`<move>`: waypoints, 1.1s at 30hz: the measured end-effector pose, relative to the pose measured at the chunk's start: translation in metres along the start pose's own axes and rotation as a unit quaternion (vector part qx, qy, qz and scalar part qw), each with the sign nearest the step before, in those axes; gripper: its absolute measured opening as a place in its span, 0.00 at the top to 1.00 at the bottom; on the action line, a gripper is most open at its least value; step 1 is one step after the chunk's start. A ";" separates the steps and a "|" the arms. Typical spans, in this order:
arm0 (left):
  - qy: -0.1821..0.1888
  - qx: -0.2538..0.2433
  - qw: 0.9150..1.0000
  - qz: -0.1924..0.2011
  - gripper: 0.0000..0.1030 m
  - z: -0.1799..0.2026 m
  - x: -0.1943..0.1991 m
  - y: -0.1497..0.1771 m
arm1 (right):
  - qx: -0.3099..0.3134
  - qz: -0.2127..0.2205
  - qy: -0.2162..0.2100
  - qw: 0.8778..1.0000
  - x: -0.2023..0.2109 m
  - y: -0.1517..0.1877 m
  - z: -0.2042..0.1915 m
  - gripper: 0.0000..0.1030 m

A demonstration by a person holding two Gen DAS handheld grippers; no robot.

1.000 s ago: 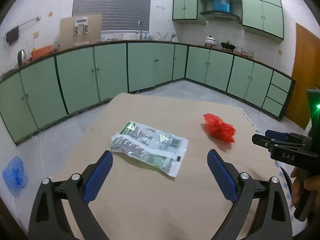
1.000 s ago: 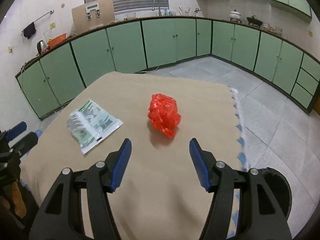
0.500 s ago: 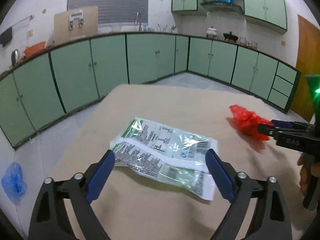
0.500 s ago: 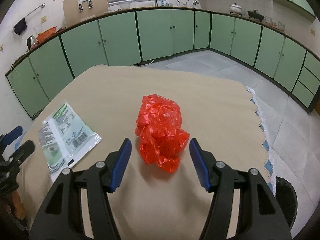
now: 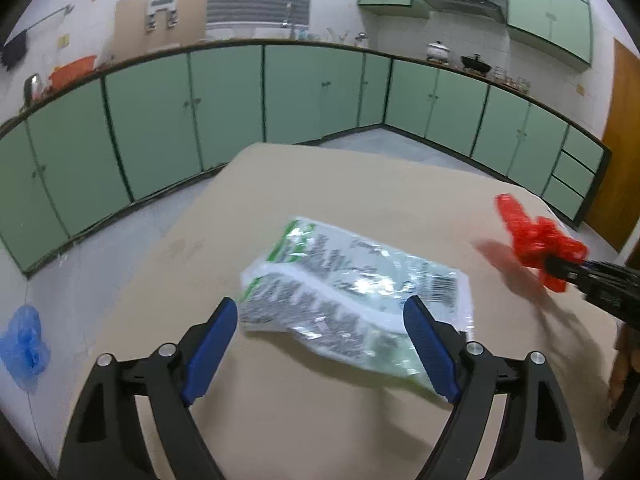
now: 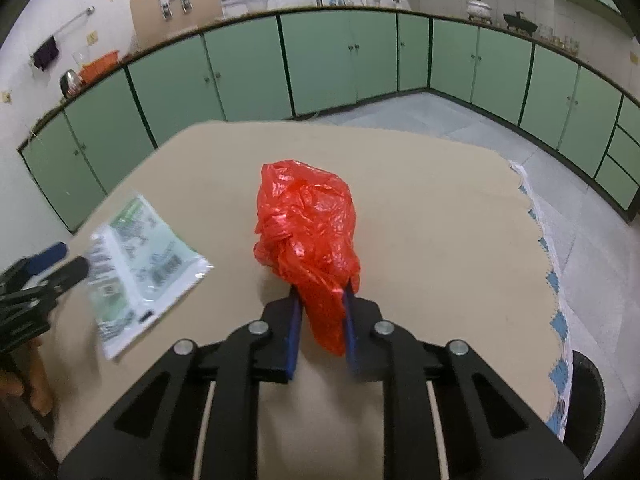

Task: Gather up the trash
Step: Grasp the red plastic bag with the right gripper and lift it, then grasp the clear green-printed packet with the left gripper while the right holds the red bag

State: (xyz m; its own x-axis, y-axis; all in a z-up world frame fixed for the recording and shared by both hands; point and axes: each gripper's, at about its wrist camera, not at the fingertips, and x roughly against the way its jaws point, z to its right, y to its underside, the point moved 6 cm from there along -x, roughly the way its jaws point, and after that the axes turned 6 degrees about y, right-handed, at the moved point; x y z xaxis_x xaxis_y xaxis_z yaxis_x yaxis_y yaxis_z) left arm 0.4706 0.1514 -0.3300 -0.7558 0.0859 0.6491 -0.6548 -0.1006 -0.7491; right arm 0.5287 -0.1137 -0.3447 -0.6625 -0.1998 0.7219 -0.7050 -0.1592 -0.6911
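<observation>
A crumpled red plastic bag (image 6: 308, 220) lies on the tan table (image 6: 440, 220). My right gripper (image 6: 320, 290) is closing on its near end, and the blue pads pinch the plastic. A flat green-and-white foil wrapper (image 5: 352, 292) lies to the left of the bag. My left gripper (image 5: 320, 304) straddles the wrapper's near edge; its jaws are wide and closing slowly, and the pads (image 5: 212, 340) stand clear of it. In the left wrist view the red bag (image 5: 536, 236) shows at the right, held in the other gripper's tips.
A black bin (image 6: 584, 400) stands on the floor off the table's right edge. A blue plastic bag (image 5: 24, 340) lies on the floor to the left. Green cabinets (image 5: 224, 112) line the far walls. A hand (image 6: 36, 384) shows at the lower left.
The right jaws went from wide apart either side of the red bag to pinched on it. The left gripper moved forward and down until the wrapper lay between its fingers.
</observation>
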 end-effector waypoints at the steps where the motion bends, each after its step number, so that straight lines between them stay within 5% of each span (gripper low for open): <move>1: -0.003 0.009 1.000 -0.001 0.18 -0.005 0.001 0.001 | 0.000 0.003 -0.003 1.000 0.005 0.001 -0.002 0.84; 5: 0.001 0.033 0.999 -0.022 0.17 -0.012 -0.008 0.002 | -0.007 0.009 -0.019 1.000 0.018 0.003 -0.010 0.84; 7: -0.026 0.019 0.999 -0.030 0.16 -0.010 -0.016 0.003 | -0.010 0.009 -0.024 1.000 0.022 0.003 -0.011 0.84; 11: -0.034 0.031 0.994 -0.094 0.15 -0.013 -0.048 0.007 | -0.019 0.010 -0.030 0.999 0.027 0.005 -0.008 0.84; 12: -0.034 0.029 0.995 -0.089 0.20 -0.012 -0.049 0.004 | -0.022 0.008 -0.032 0.999 0.028 0.005 -0.007 0.84; 14: -0.036 0.029 0.996 -0.080 0.71 -0.013 -0.047 -0.003 | -0.023 0.005 -0.032 0.999 0.029 0.005 -0.008 0.84; 20: 0.002 0.020 0.998 -0.059 0.93 -0.004 -0.027 -0.002 | -0.021 0.005 -0.032 0.999 0.041 0.008 -0.008 0.84; 33: 0.065 0.013 0.998 0.023 0.96 0.042 0.070 -0.031 | -0.024 0.034 -0.028 0.999 0.087 0.000 0.001 0.84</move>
State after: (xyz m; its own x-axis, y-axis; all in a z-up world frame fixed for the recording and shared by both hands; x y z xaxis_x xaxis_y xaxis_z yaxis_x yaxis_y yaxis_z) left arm 0.4386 0.1187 -0.2558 -0.7801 0.2077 0.5902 -0.6202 -0.1330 -0.7731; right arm 0.4712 -0.1318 -0.2819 -0.6953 -0.2621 0.6693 -0.6709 -0.0976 -0.7351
